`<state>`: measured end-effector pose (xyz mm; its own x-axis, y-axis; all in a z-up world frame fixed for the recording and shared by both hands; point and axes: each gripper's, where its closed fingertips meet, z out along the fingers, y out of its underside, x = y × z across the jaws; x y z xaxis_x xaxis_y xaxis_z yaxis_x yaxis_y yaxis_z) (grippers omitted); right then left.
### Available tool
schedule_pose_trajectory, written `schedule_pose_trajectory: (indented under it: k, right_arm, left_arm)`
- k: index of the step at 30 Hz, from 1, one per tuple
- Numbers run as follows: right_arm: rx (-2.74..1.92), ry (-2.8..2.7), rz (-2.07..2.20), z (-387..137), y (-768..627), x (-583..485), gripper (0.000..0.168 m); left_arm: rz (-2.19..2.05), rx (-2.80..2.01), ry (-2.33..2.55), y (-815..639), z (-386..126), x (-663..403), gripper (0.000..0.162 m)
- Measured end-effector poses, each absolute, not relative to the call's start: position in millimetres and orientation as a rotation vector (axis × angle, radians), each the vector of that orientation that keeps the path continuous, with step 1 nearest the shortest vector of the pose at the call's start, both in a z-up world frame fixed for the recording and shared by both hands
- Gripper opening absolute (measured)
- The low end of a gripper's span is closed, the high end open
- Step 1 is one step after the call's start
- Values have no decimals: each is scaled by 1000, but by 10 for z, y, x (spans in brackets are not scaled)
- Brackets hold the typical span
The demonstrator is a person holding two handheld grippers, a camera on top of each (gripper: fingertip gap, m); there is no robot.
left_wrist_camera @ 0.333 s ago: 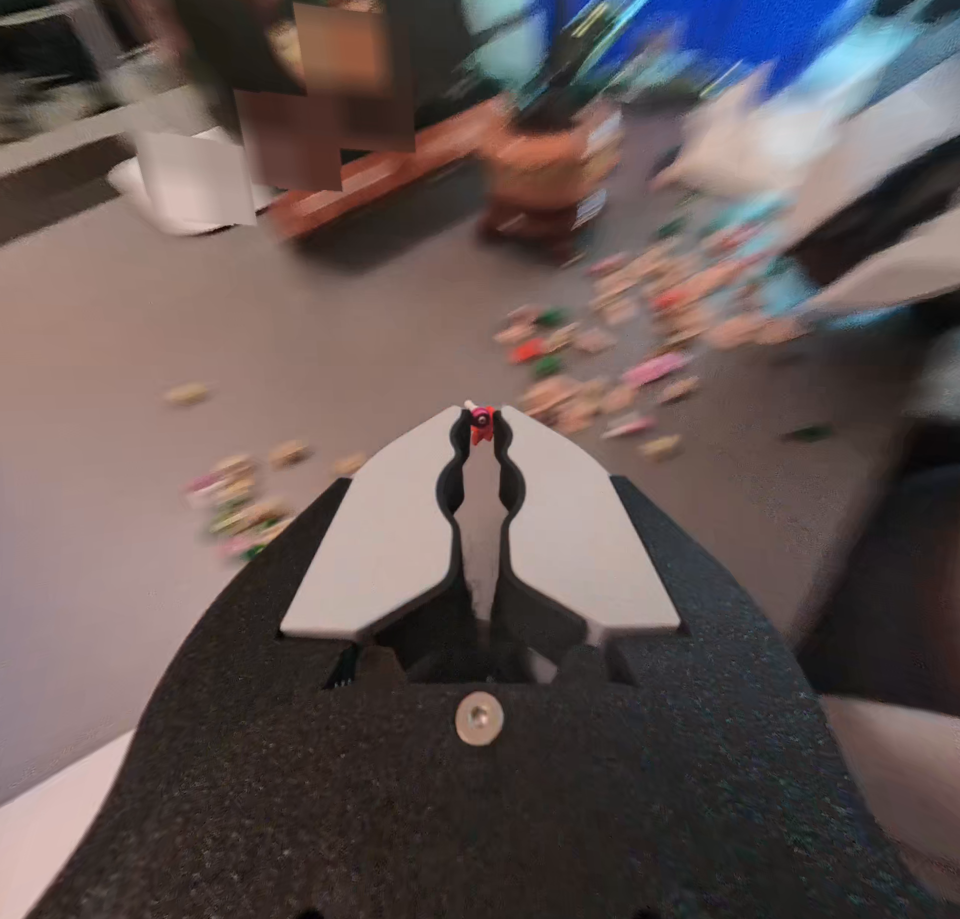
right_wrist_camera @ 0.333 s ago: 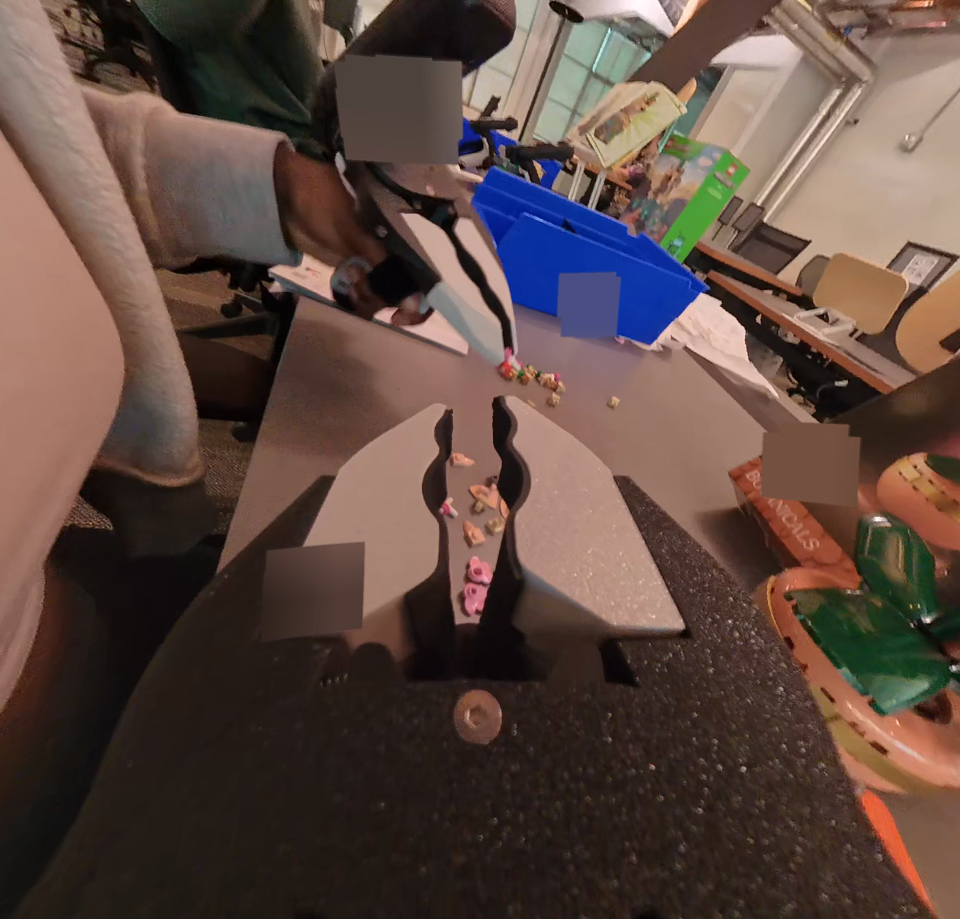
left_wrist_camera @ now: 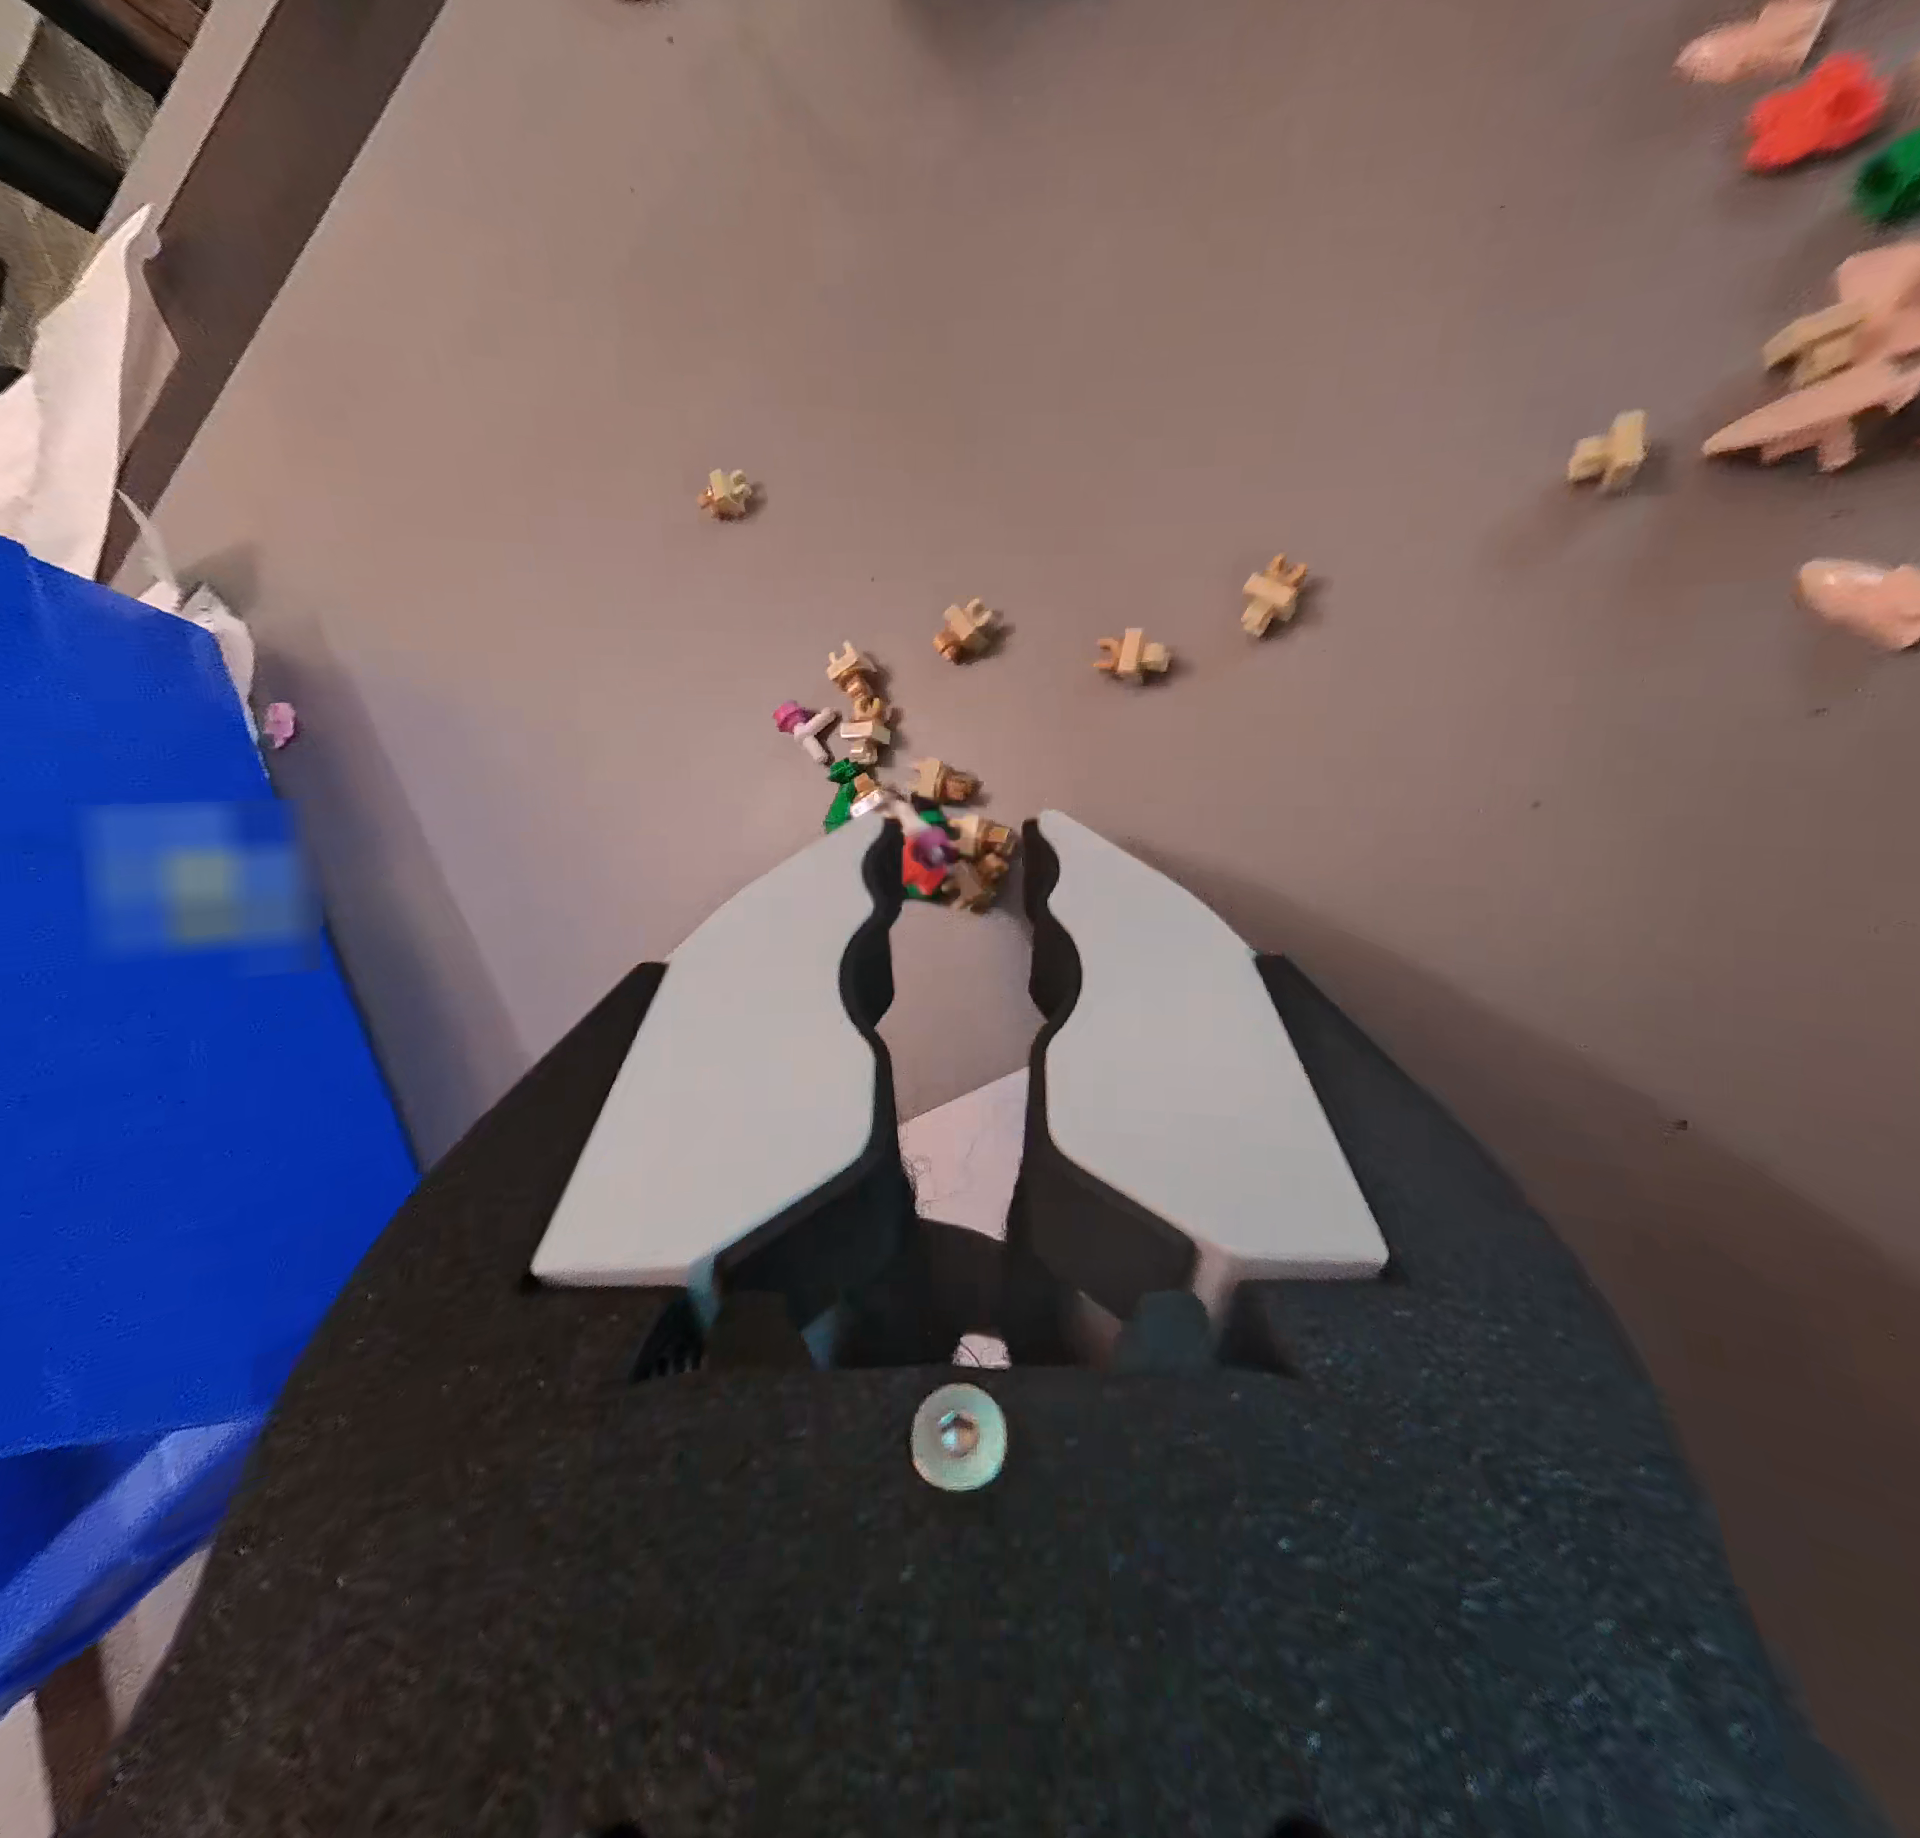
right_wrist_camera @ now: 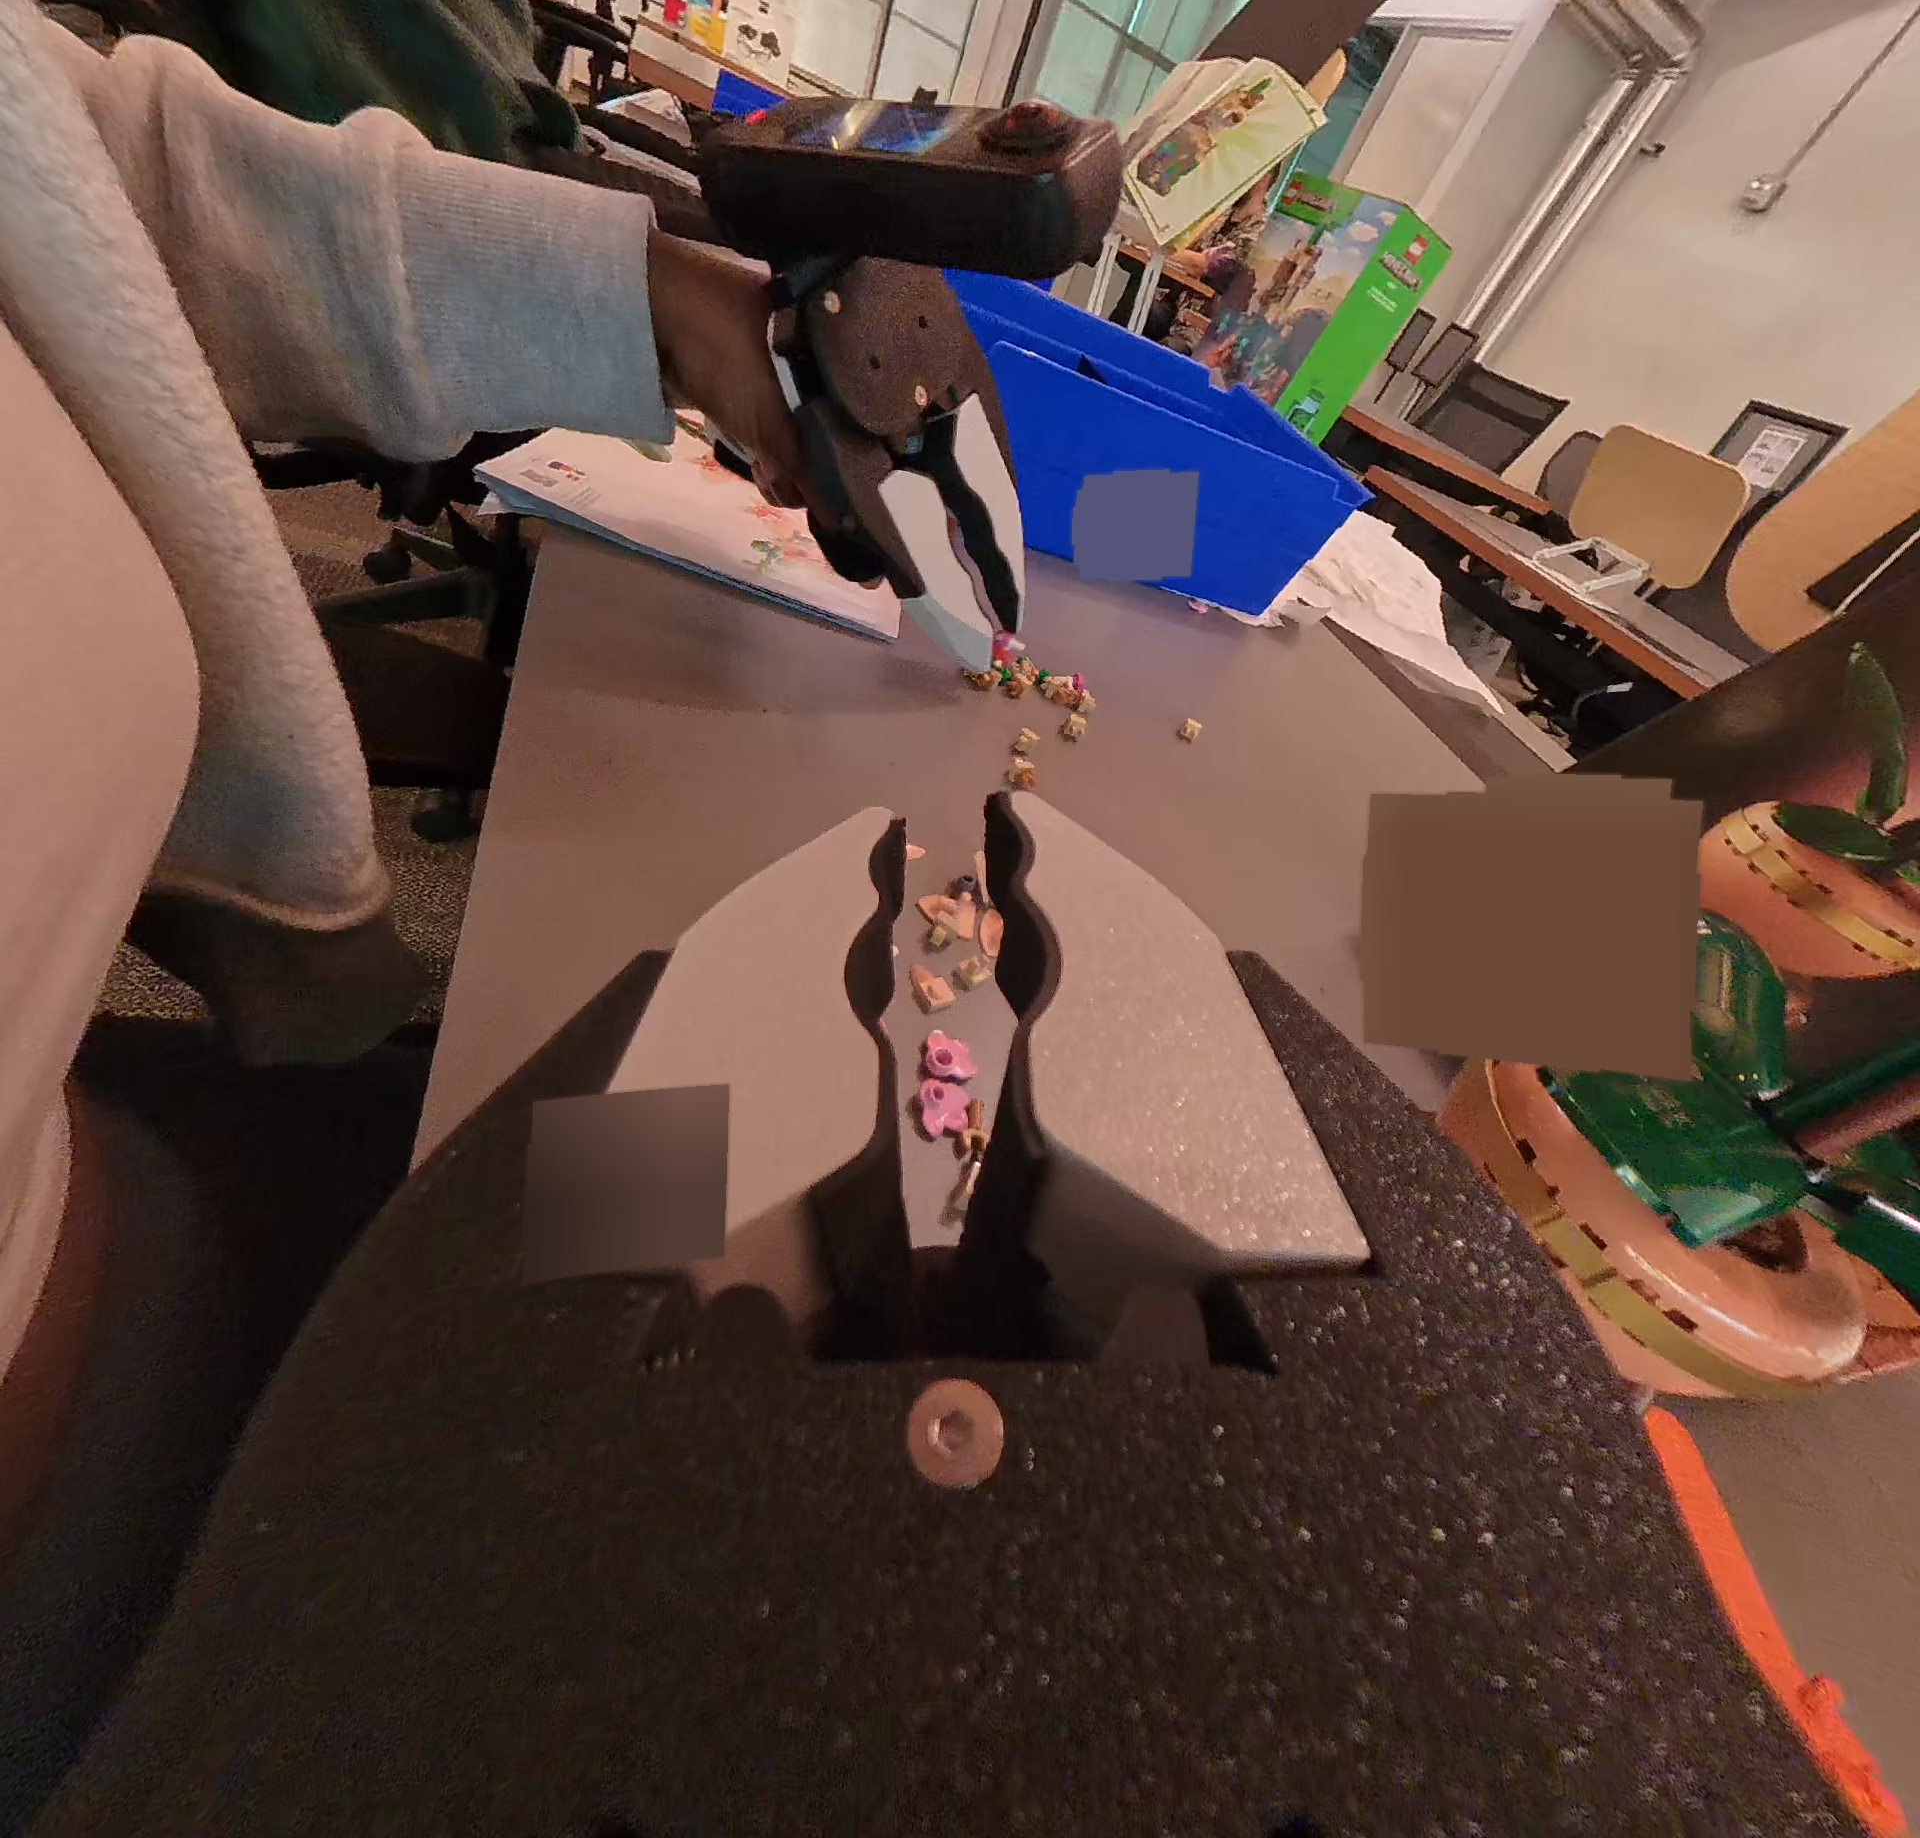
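A moment ago the left gripper (left_wrist_camera: 954,832) pinched a small red and pink piece (left_wrist_camera: 923,853) at its tips; now its jaws stand spread, low over the grey table (left_wrist_camera: 1143,230), and that piece lies in the heap of small bricks (left_wrist_camera: 925,812) at 12 o'clock, against the left fingertip. The blue bin (left_wrist_camera: 156,1061) sits at 9 o'clock. The right gripper (right_wrist_camera: 943,832) hovers spread, holding nothing, above pink flower pieces (right_wrist_camera: 945,1082).
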<state>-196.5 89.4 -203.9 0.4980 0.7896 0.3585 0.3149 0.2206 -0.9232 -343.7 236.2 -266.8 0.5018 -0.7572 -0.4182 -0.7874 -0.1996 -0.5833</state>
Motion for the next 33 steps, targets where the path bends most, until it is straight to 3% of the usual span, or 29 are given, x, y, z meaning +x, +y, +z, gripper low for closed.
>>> schedule_pose_trajectory:
  k: [1, 7, 13, 25, 33]
  right_arm:
    - [-1368, -1057, 431, -2042, 893, -1948, 15]
    - [-1400, -1040, 421, -2082, 894, -1830, 15]
    - [-1423, -1022, 403, -2106, 918, -1744, 15]
    - [-1426, -984, 371, -2078, 897, -1607, 15]
    - [-1433, -982, 362, -2092, 906, -1573, 15]
  left_arm:
    - [66, -1962, 1278, 2364, -2674, -3452, 23]
    - [-51, -1903, 1298, 2187, -2576, -3317, 20]
    - [-699, -1669, 1575, 1235, -2467, -2382, 10]
    - [-709, -1478, 2011, 1158, -2846, -2176, 13]
    - [-865, -1496, 2039, 1041, -2873, -2137, 2]
